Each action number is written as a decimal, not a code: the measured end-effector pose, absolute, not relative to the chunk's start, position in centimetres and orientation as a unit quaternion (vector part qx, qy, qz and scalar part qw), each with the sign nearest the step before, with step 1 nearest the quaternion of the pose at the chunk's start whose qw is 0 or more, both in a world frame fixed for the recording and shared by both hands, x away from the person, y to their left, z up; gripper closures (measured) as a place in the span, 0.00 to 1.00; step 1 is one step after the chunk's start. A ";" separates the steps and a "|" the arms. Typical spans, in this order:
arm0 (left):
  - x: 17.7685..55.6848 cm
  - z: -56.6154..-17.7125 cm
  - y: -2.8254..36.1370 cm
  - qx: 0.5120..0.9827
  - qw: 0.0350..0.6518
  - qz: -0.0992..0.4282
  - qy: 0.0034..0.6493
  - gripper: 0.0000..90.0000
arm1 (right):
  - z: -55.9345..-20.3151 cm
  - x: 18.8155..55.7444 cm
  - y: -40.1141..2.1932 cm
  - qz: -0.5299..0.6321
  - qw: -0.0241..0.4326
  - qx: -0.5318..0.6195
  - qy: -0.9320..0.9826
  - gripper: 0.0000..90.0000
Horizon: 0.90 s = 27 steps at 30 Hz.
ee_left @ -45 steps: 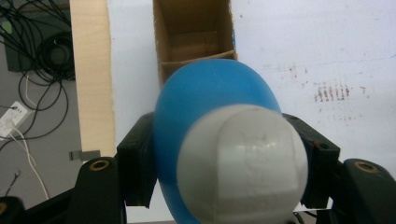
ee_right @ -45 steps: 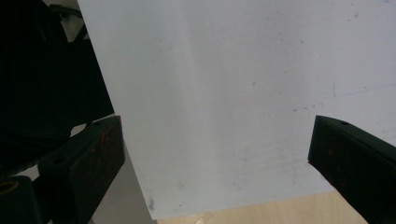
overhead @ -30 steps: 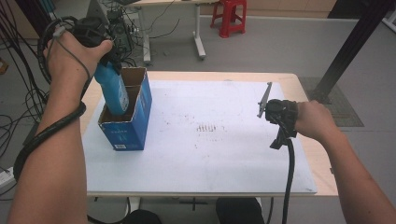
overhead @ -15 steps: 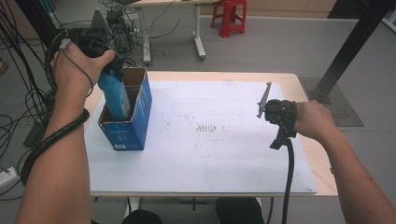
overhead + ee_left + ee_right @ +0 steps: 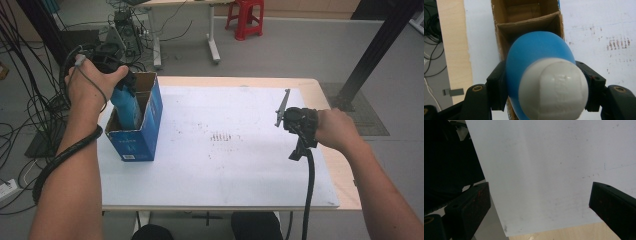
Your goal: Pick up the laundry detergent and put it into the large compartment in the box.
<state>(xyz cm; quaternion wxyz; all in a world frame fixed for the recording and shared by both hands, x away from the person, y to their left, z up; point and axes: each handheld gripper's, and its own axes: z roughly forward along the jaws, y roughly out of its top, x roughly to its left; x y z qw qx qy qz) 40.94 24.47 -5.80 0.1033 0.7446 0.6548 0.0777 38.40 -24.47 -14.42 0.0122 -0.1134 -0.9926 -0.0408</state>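
Note:
A blue bottle [image 5: 126,106] with a white cap [image 5: 554,88] stands partly inside an open cardboard box [image 5: 142,137] with blue sides at the table's left. My left gripper [image 5: 119,75] is shut on the bottle's upper body from above. In the left gripper view its pads [image 5: 497,83] press on both sides of the bottle [image 5: 536,55]. A cardboard divider [image 5: 529,21] splits the box, and the bottle is in the nearer compartment. My right gripper [image 5: 299,122] hovers near the table's right edge. It [image 5: 539,205] is open with only the white sheet beneath.
A white sheet [image 5: 225,165] with faint marks covers most of the wooden table [image 5: 345,185]. Cables [image 5: 30,115] hang left of the table. On the floor beyond are a red stool [image 5: 245,17] and another table's legs [image 5: 212,35]. A black post [image 5: 375,50] stands at the right.
My left gripper has come down with the blue bottle, which now sits deeper in the box. The right gripper has not moved.

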 end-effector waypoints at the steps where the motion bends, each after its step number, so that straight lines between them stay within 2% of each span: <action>1: 41.0 -6.0 24.4 0.744 0.101 0.076 0.656 0.41 | -14.4 38.4 -24.5 -0.041 0.012 -0.113 -0.993 0.04; 27: 42.2 -10.0 24.2 0.753 0.081 0.063 0.650 0.41 | -14.6 38.7 -24.2 -0.037 0.016 -0.115 -0.993 0.04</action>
